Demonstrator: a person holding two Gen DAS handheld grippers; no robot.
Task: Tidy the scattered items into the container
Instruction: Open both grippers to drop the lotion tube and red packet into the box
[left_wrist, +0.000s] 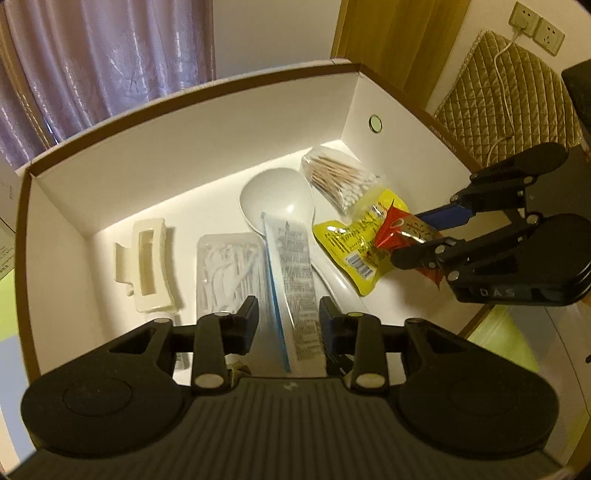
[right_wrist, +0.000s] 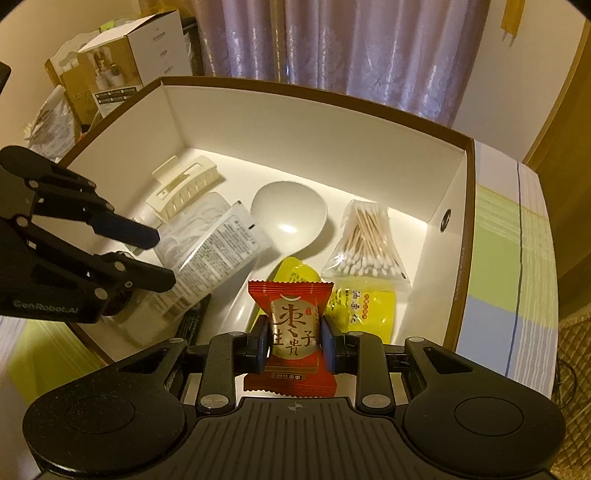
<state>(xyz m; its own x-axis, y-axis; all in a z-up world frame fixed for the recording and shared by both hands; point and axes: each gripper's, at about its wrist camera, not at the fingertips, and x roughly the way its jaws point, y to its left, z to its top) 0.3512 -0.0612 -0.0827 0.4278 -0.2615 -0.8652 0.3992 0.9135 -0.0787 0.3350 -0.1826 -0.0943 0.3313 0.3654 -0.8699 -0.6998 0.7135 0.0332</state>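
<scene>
One open cardboard box (right_wrist: 458, 236) with white inner walls holds the items. Inside it lies one cream hair claw clip (left_wrist: 149, 258), one clear flat pack of floss picks (left_wrist: 229, 273), one white ladle-style spoon (right_wrist: 290, 212), one flat white sachet printed with small text (left_wrist: 295, 291), one clear bag of cotton swabs (right_wrist: 365, 243) with too many swabs to count, and one yellow snack packet (left_wrist: 354, 236). One red wrapped candy (right_wrist: 293, 332) is pinched between the fingers of one gripper (right_wrist: 294, 341); a second gripper (left_wrist: 288, 321) is over the sachet, making two grippers. Beyond the box stand two printed cartons (right_wrist: 122, 62) and one lilac curtain (right_wrist: 369, 48). Two wall sockets (left_wrist: 535, 26) show in the left wrist view.
</scene>
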